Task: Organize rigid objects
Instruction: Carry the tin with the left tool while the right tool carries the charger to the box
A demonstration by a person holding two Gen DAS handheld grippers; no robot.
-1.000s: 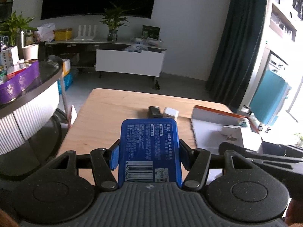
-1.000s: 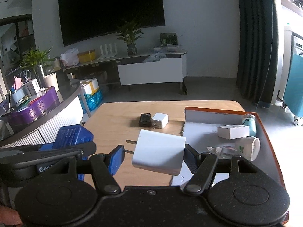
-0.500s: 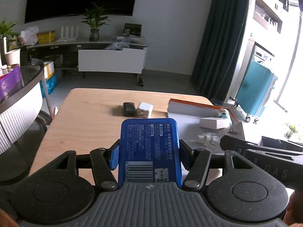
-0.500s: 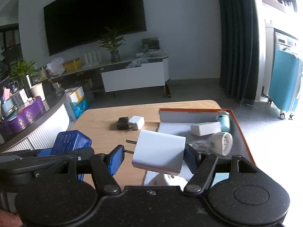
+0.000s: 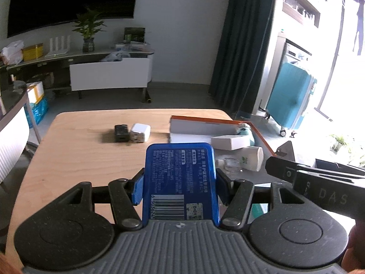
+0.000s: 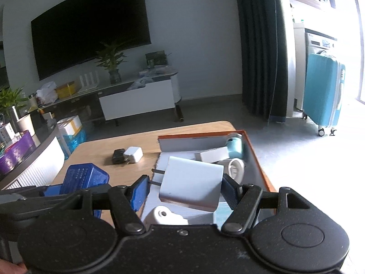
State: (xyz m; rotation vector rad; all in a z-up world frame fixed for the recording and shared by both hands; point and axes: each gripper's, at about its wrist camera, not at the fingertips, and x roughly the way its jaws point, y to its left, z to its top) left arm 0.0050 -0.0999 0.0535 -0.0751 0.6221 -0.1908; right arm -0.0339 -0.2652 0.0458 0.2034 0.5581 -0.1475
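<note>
Two tongs: left tongs clamp blue printed plastic box; right tongs clamp white plug-in charger block.
Change: orange-rimmed grey tray now nearer frame centre; both loads approaching drop-off.

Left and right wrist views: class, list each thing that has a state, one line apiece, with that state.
left tool: shut on the blue box, held above the table.
right tool: shut on the white charger, prongs out.
orange-rimmed tray: open, holding several items.
black charger: lying on the wooden table.
small white charger: lying beside it.
</note>
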